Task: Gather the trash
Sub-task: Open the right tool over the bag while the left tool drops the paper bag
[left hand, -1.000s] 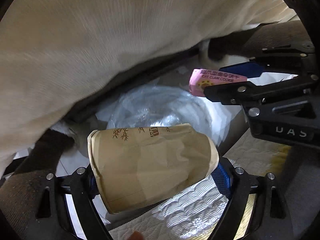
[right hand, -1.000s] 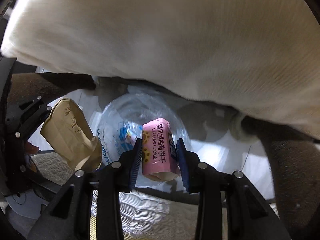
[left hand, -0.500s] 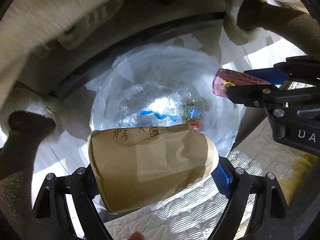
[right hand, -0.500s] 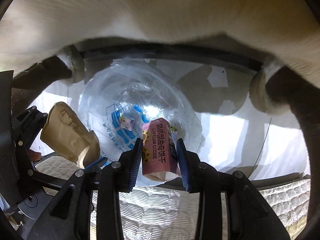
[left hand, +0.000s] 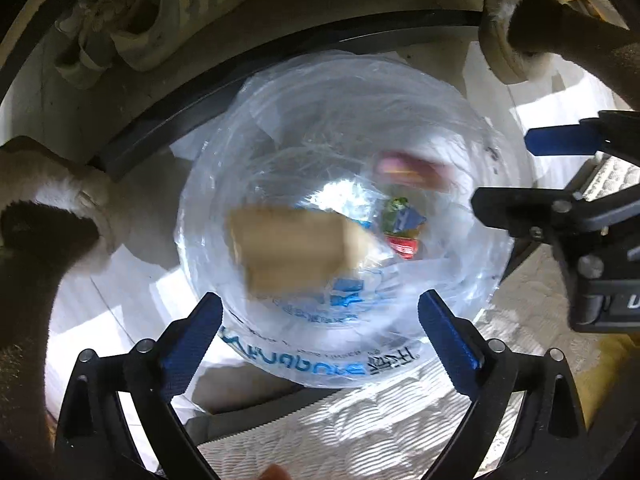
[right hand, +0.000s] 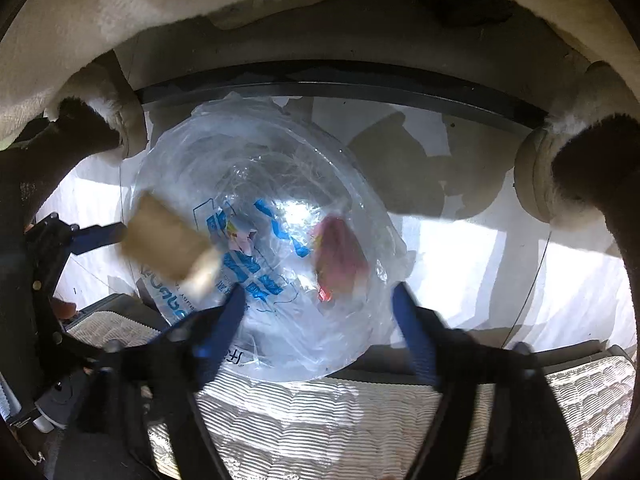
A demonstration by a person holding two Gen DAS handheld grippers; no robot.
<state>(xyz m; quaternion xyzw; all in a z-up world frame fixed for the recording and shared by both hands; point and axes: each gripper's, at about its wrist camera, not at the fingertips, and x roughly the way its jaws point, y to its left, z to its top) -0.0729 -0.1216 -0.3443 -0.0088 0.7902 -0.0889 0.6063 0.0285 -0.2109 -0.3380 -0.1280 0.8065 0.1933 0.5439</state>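
Both pieces of trash had left the tools since half a second earlier, when the left tool point(left hand: 320, 332) was clamped on the crushed brown paper cup point(left hand: 292, 248) and the right tool point(right hand: 320, 320) on the pink cookie wrapper point(right hand: 340, 256). Now each tool stood with its blue-padded fingers point(left hand: 192, 344) wide apart and nothing between them, and both items showed as motion-blurred shapes over the mouth of the clear plastic trash bag with blue print point(left hand: 460, 128), apparently falling into it.

The cup looked light and already flattened, soft paper that would give under a squeeze; a grip across its creased middle seemed the sensible hold. The wrapper appeared lighter still, thin and probably slippery, best pinched across its flat faces. Neither looked fragile.

The bag lay open on the pale floor, just past the edge of the white quilted mattress point(left hand: 360, 428). Inside it sat a small crumpled wrapper in green, blue and red point(left hand: 402, 226); whatever else lay at the bottom was hard to tell through the glare. The bag's film looked flimsy, so its mouth could fold shut if knocked.

A pair of pale sneakers point(left hand: 160, 12) rested on the floor beyond a dark curved rail point(left hand: 240, 92).
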